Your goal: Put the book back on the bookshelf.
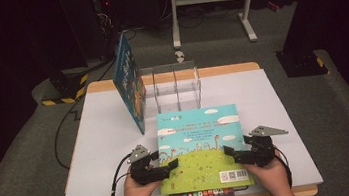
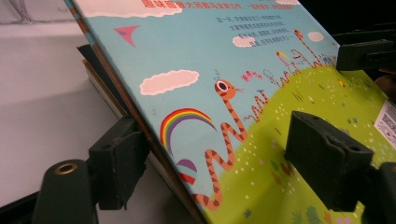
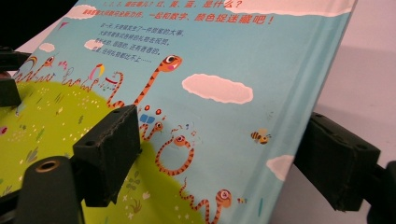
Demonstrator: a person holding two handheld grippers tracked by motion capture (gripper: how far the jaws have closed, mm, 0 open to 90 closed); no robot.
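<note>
Book position: picture book (image 1: 201, 147) lies lower centre, long axis towards upper frame.
Left gripper (image 1: 167, 167): I see jaws spread astride its left edge.
Right gripper (image 1: 233, 153): spread astride right edge, equally near.

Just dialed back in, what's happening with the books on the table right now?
A person holds a gripper in each hand at the top book of a small stack at the near table edge. The left gripper straddles its left edge, the right gripper its right edge, one jaw above the cover and one below. Whether the pads press yet is unclear. Another book leans against the clear rack farther back. A lower book lies underneath.
</note>
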